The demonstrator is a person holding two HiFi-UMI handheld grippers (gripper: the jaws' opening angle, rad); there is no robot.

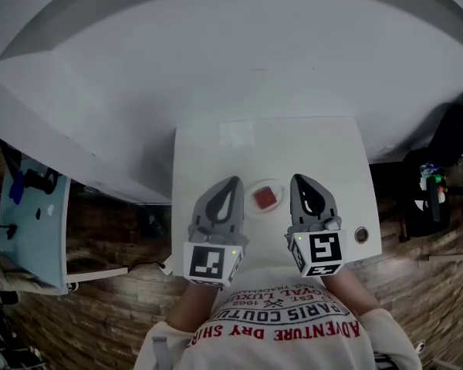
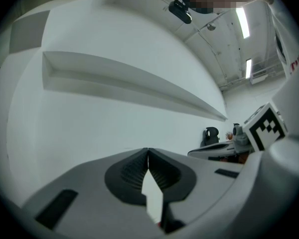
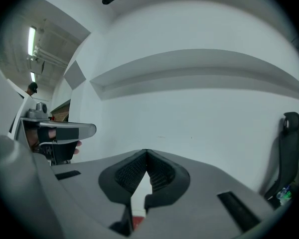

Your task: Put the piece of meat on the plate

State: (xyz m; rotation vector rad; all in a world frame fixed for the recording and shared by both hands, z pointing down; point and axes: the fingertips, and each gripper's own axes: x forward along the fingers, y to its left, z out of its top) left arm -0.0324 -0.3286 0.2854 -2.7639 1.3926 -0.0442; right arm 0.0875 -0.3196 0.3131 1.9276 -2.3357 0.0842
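Observation:
A red piece of meat (image 1: pixel 265 198) lies on a small white plate (image 1: pixel 251 191) near the front of the white table (image 1: pixel 216 153), between my two grippers. My left gripper (image 1: pixel 232 181) is raised above the table to the plate's left, its tips closed together with nothing in them. To the plate's right, my right gripper (image 1: pixel 298 179) is held at about the same height, also shut and empty. In the left gripper view the left gripper (image 2: pixel 148 150) faces a white wall, and the right gripper (image 3: pixel 147 152) faces the same wall in its own view. A red sliver of the meat (image 3: pixel 138 222) shows low between the right jaws.
A small round metal piece (image 1: pixel 361 234) sits at the table's right front corner. A white patch (image 1: pixel 236 134) lies at the table's far edge by the wall. A light blue table (image 1: pixel 31 222) stands at the left, dark equipment (image 1: pixel 434 187) at the right.

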